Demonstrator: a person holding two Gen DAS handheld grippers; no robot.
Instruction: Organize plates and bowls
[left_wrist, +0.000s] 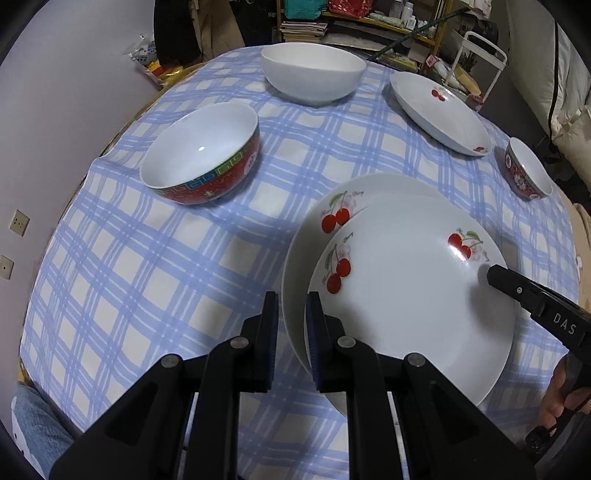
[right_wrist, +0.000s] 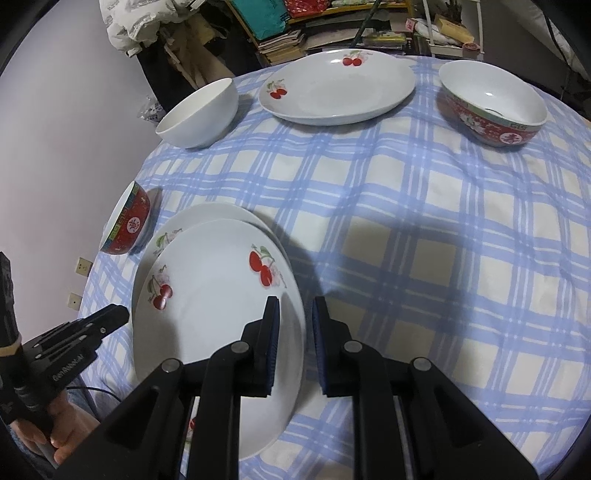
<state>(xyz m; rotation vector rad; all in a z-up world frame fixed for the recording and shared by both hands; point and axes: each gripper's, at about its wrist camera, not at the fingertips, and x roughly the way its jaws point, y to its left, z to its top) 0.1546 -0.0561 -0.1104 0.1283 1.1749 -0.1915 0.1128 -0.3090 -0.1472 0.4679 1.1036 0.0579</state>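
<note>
Centrally, two cherry-print plates sit near the table's front edge: the top plate lies on the lower plate, offset toward the person so the lower one shows as a crescent behind. Judgement: the stack has been started but the top plate is not yet centred.

Left gripper: fingers straddle the top plate's left rim, one pad over the plate, one outside it. A gap shows beside each pad, so the jaws are apart, not clamped. Right gripper: same arrangement on the opposite rim, jaws parted, rim passing between them. Holding both sides would suit either nudging the plate into line or letting go of it; I cannot tell which.

Outward: a third cherry plate lies alone at the far side, well apart from the stack, likely next to be added. Bowls are scattered singly: white bowl at the far edge, red-banded bowl left of the stack, second red bowl at the far right. All rest on the blue checked cloth.

Hard to make out:
- The near rims of the stack are covered by the gripper bodies in both views.
- Whether any pad touches porcelain is uncertain.
- The red-banded bowl is cut by the frame edge in the right view.
- Shelving clutter behind the table is too blurred to itemise.
</note>
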